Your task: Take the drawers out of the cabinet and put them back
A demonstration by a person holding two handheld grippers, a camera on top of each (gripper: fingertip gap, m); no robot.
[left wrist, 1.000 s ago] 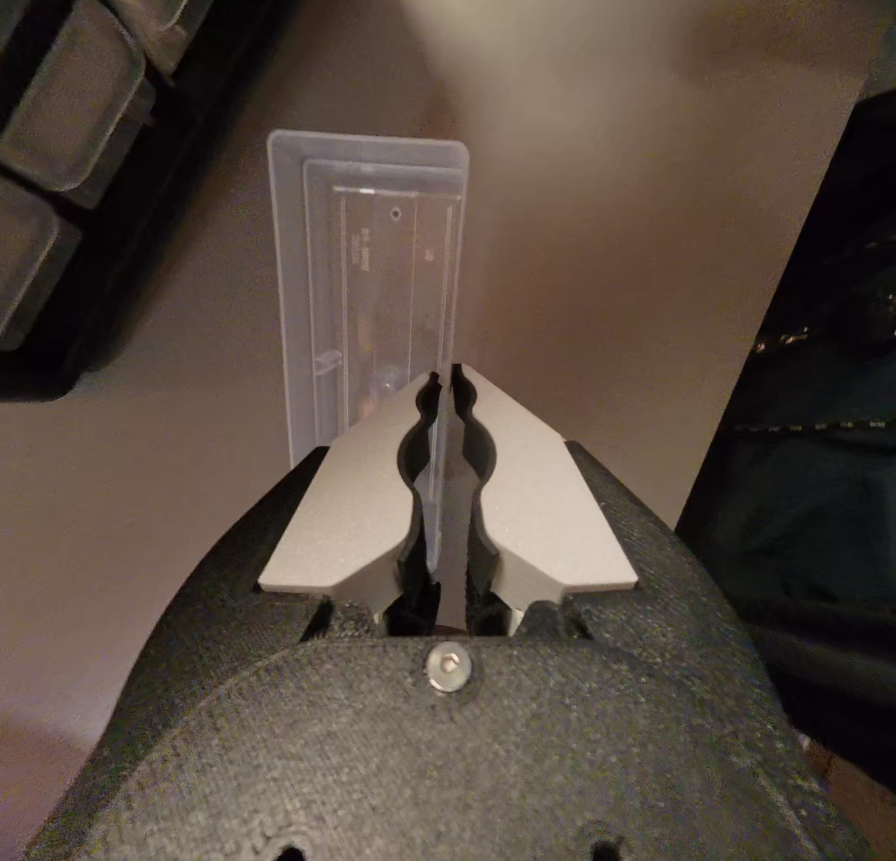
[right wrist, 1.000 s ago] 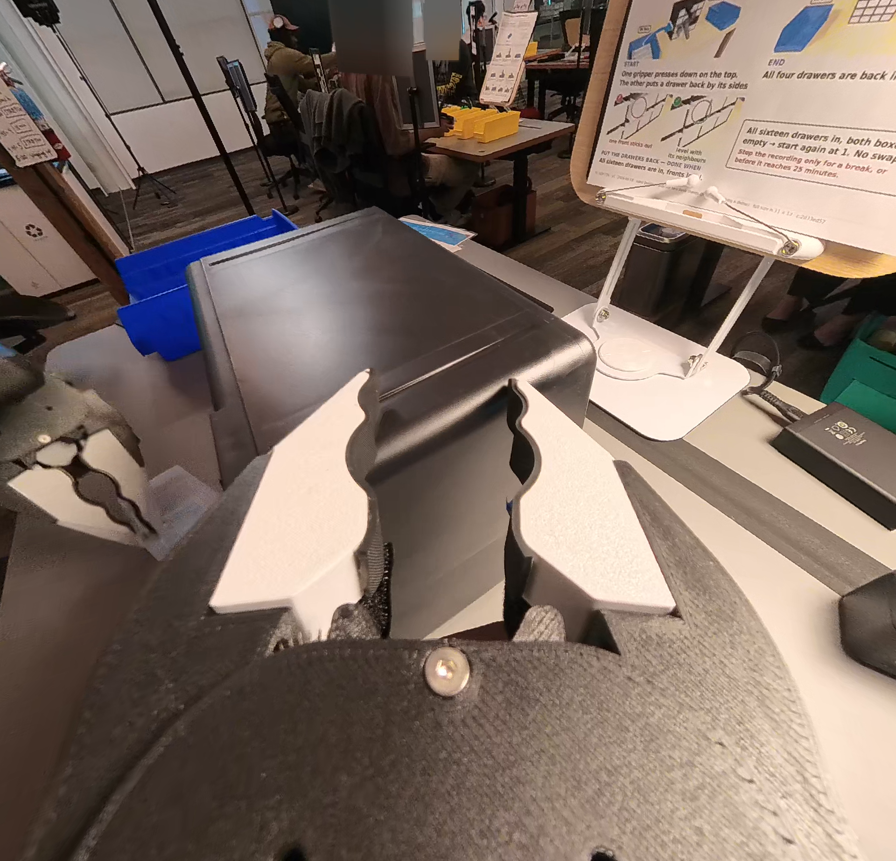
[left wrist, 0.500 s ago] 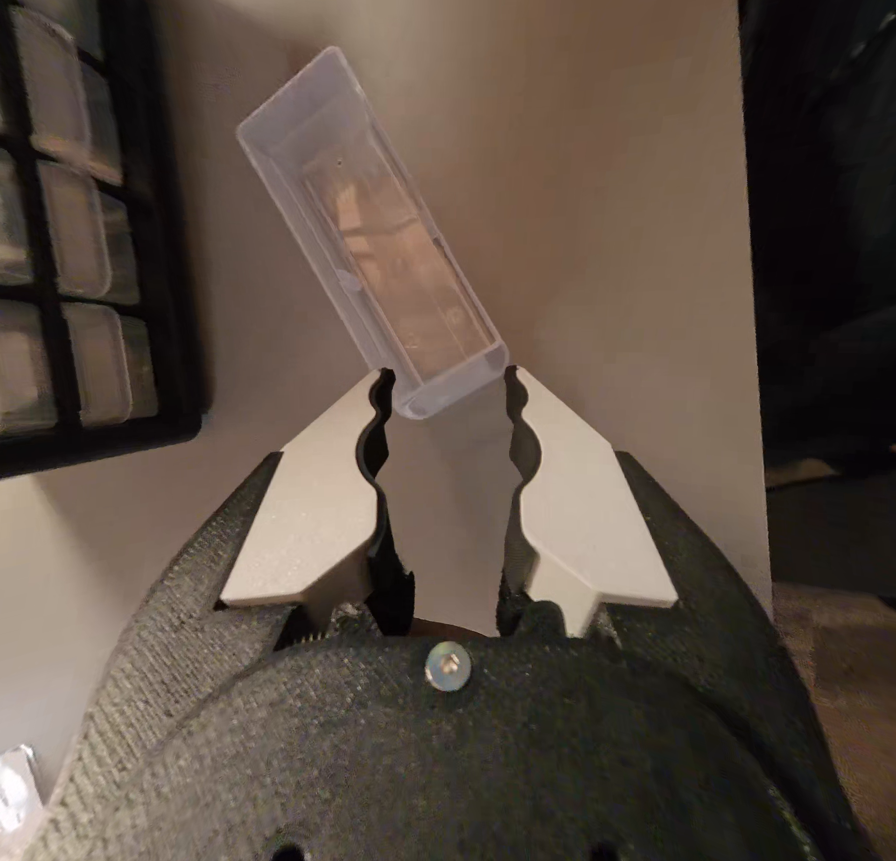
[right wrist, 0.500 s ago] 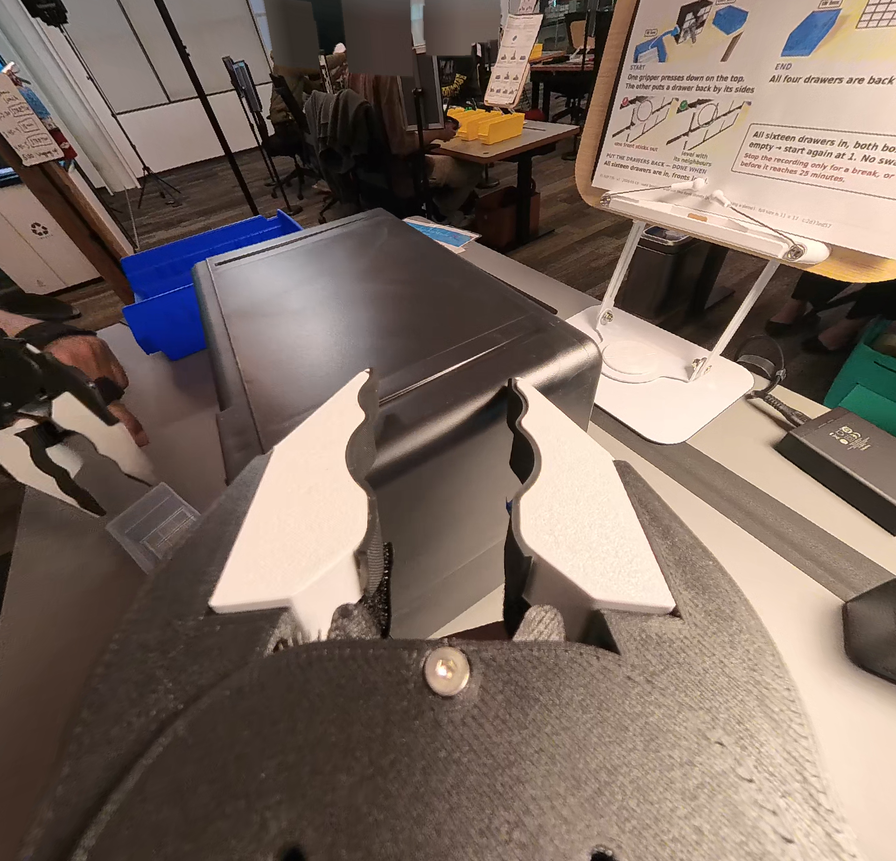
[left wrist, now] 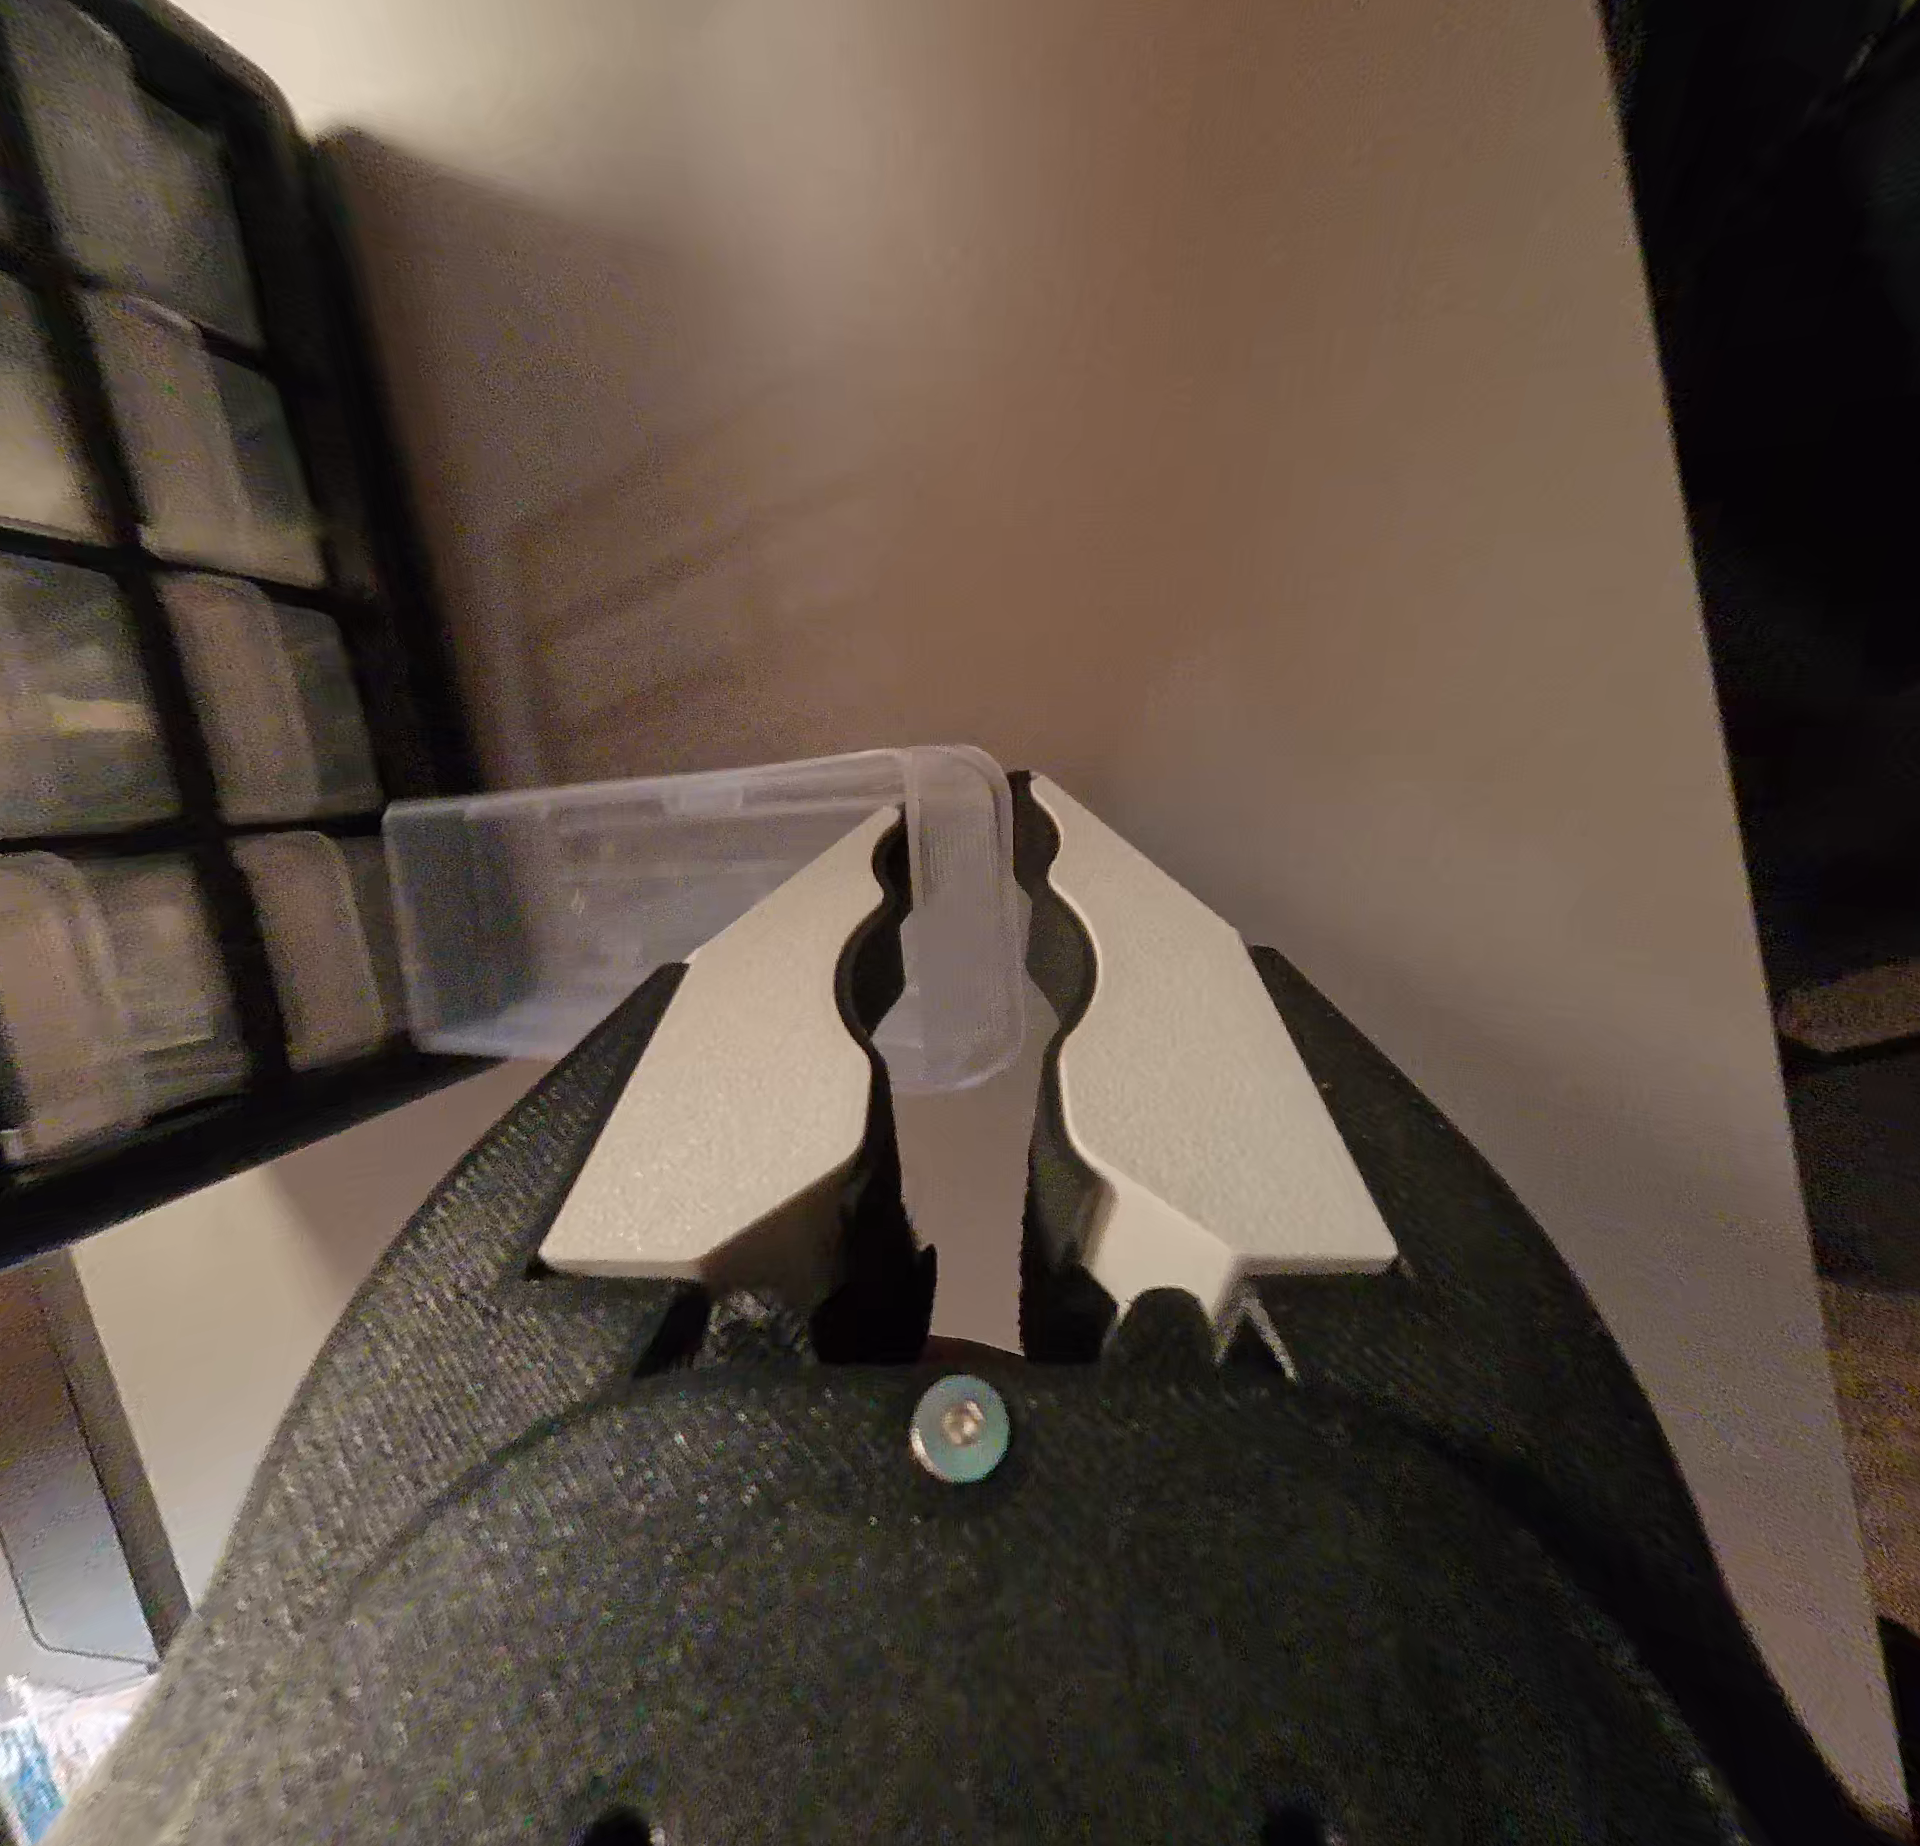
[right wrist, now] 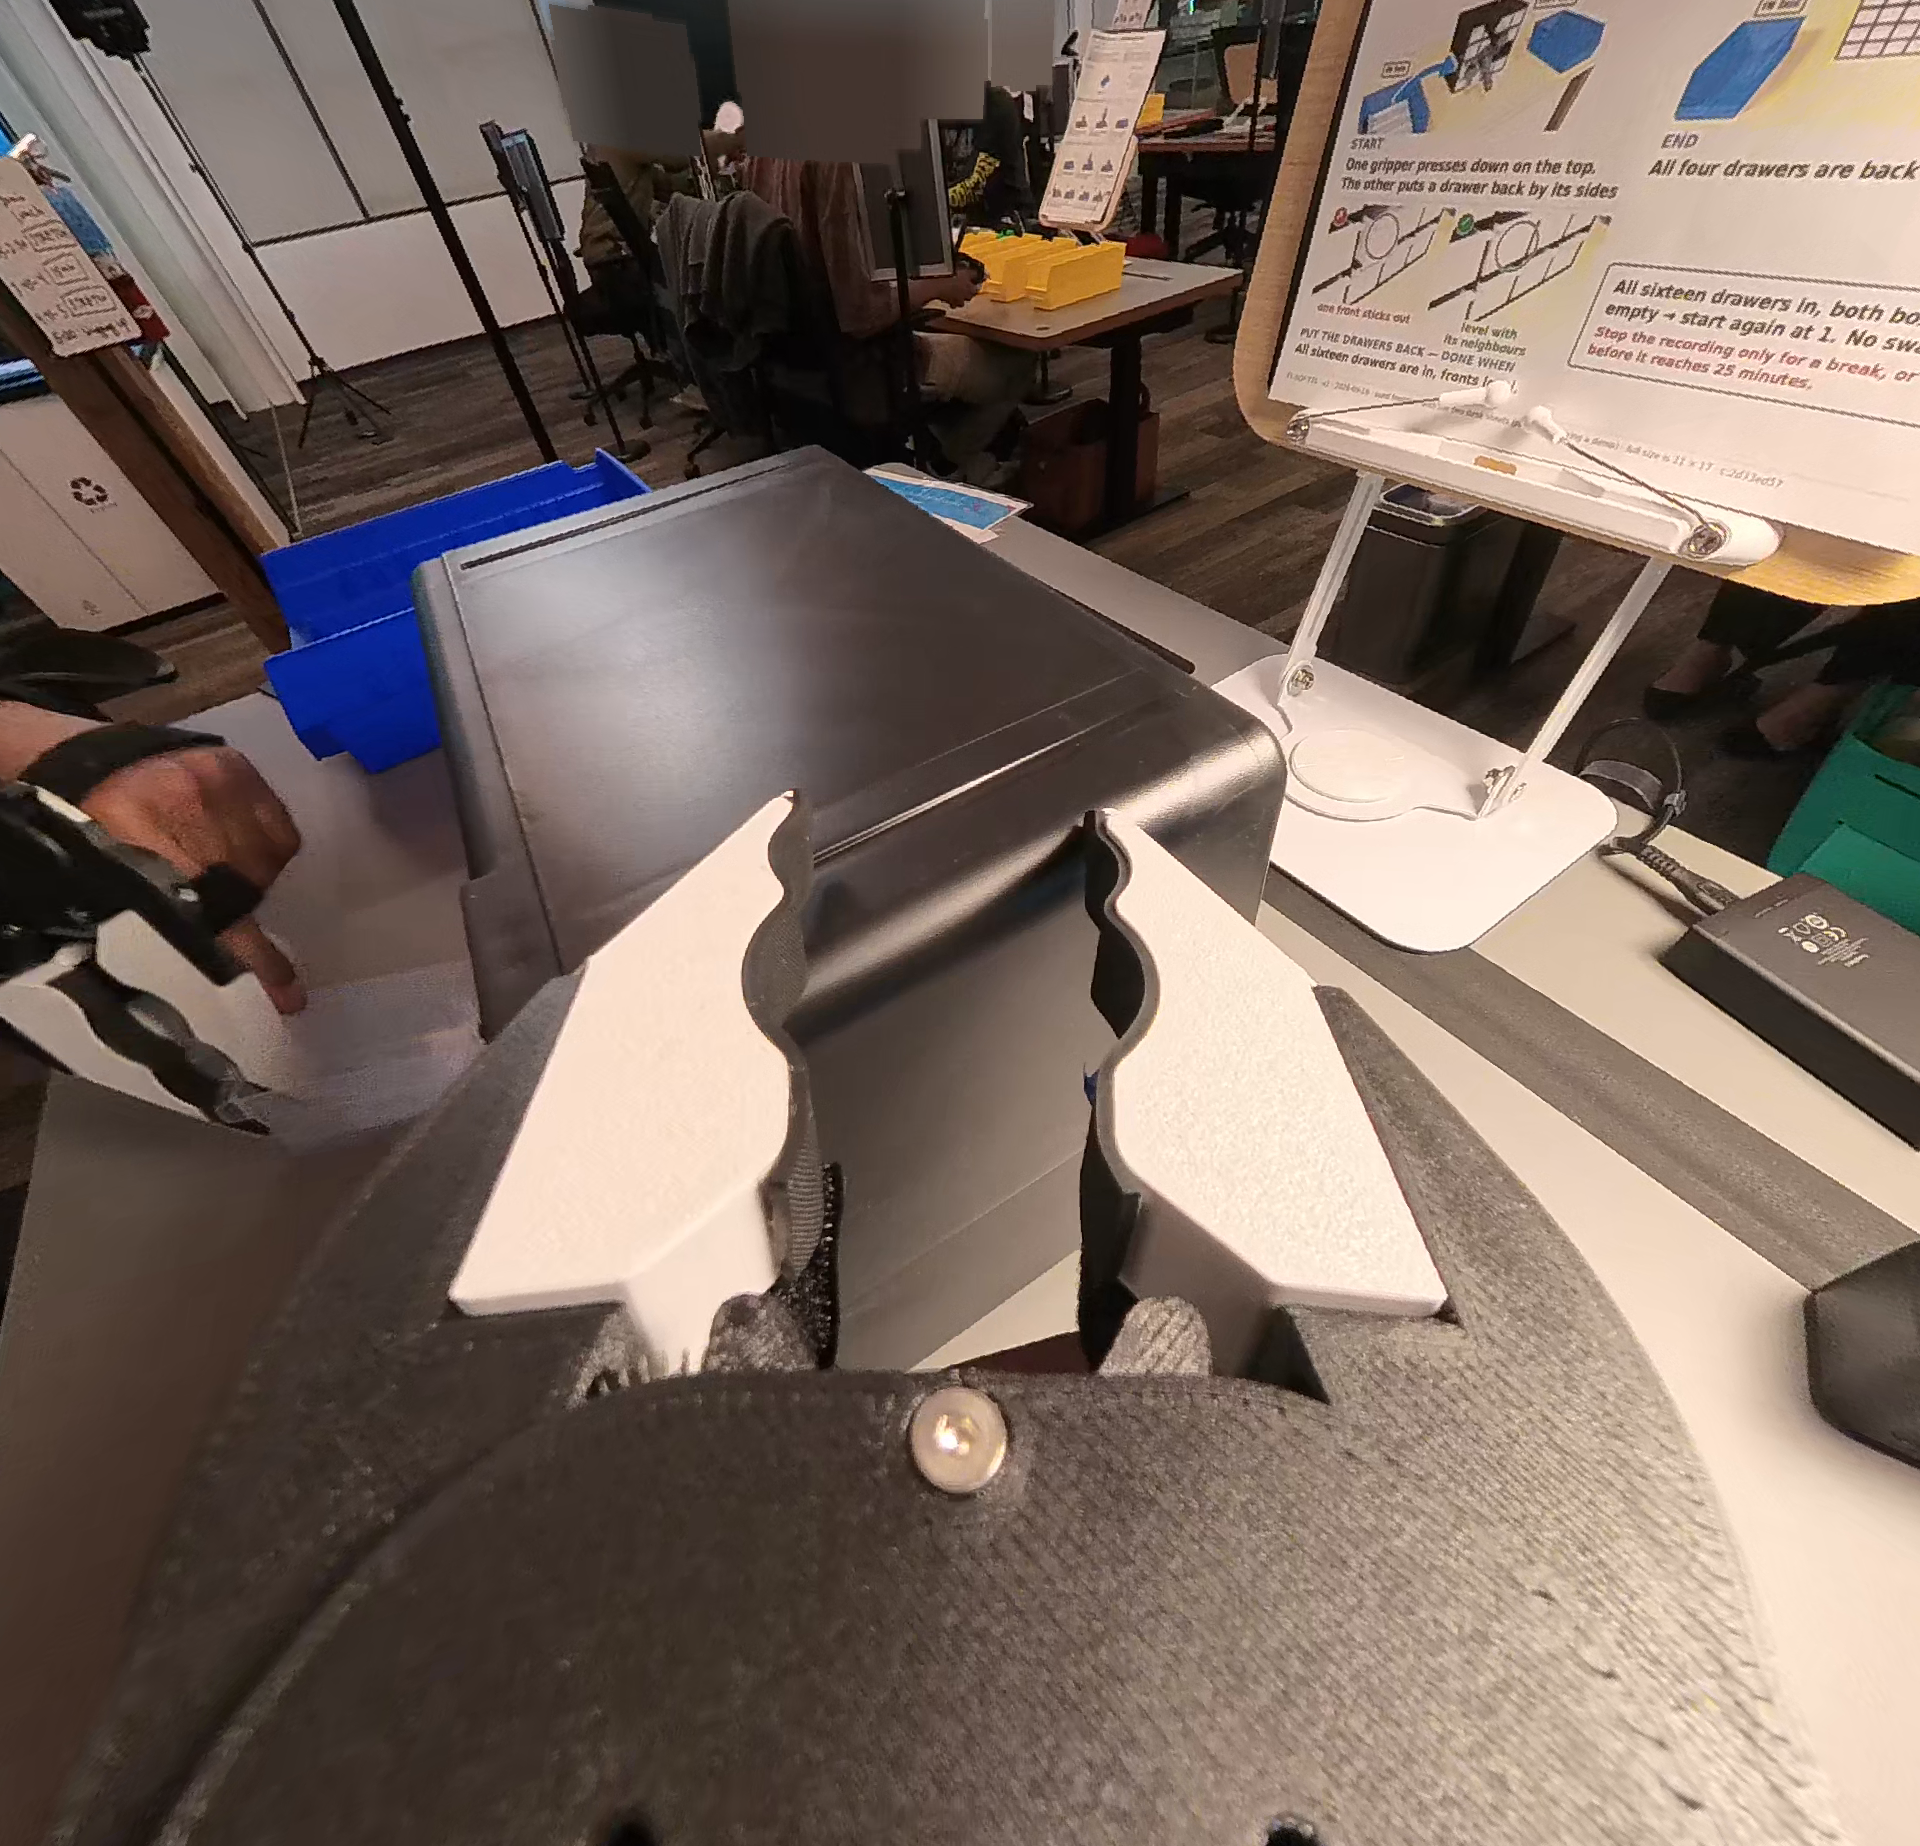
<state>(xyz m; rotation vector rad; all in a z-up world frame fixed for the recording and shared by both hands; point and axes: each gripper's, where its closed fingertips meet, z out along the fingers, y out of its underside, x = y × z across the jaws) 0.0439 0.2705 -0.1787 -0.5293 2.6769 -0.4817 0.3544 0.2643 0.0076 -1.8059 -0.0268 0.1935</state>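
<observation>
Left tongs (left wrist: 961, 923) pinch the clear drawer (left wrist: 623, 913) by its end (body extends toward 9 o'clock). Right tongs (right wrist: 945, 923) stand spread over the black cabinet (right wrist: 790, 674).

We see writing in several places, all in the right wrist view. A large instruction sheet (right wrist: 1621, 186) with printed lines and small drawings stands on a white stand (right wrist: 1455, 809) at the far right of the tabletop. A small card with handwritten lines (right wrist: 62, 269) hangs at the far left edge. A white bin (right wrist: 73, 539) on the floor at far left bears a recycling symbol. A black box (right wrist: 1808, 965) lying on the tabletop at right carries small white marks, too small for us to read. A second printed sheet (right wrist: 1107, 123) stands on a far table, also too small. In the left wrist view we find no writing.
</observation>
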